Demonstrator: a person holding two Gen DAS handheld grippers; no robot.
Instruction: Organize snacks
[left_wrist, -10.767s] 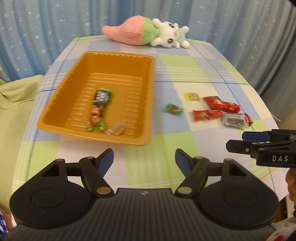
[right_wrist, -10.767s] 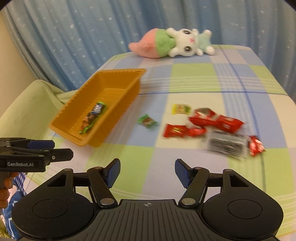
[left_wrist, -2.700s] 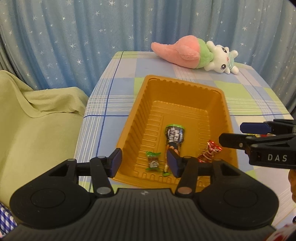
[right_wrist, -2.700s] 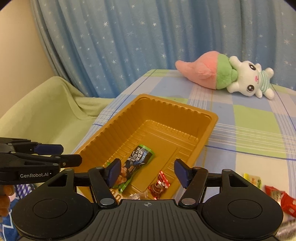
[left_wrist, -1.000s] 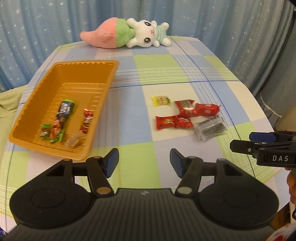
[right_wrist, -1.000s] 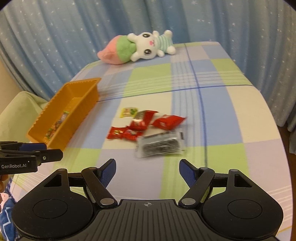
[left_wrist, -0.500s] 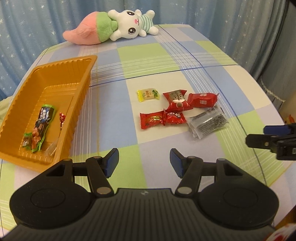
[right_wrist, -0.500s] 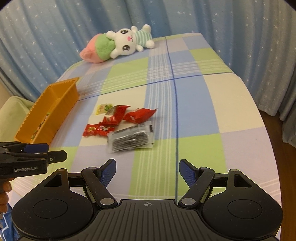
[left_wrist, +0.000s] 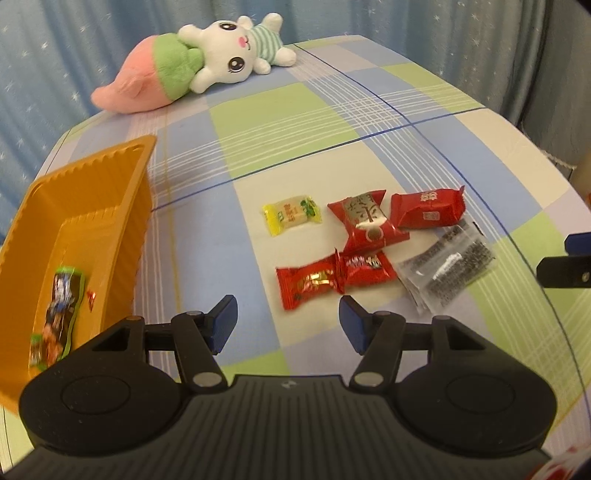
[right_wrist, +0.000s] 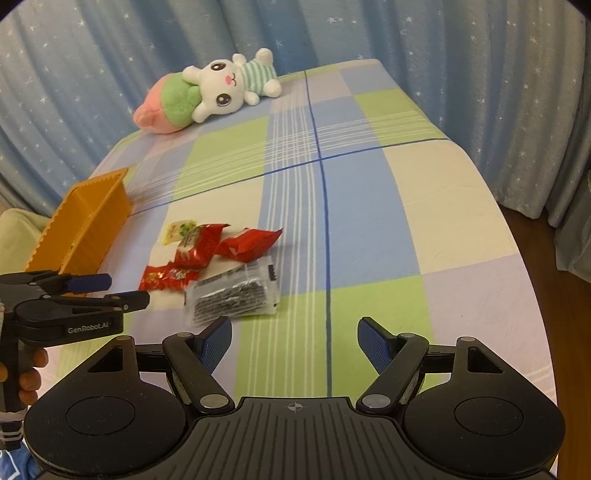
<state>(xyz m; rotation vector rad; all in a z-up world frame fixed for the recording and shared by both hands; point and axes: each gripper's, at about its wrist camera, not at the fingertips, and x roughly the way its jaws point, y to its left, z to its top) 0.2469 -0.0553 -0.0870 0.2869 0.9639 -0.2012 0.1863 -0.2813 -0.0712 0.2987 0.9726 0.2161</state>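
Both wrist views over shared snacks (left_wrist: 364, 236)

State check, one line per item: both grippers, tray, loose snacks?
left gripper: open, empty, above the table
right gripper: open, empty
orange tray: upright, holds a few snacks
yellow candy: on the table, outside the tray
red packets: clustered on the table
clear dark packet: flat beside them

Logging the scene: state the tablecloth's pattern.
Tablecloth: plaid of blue, green and cream squares with thin lines; clearest in the right wrist view.
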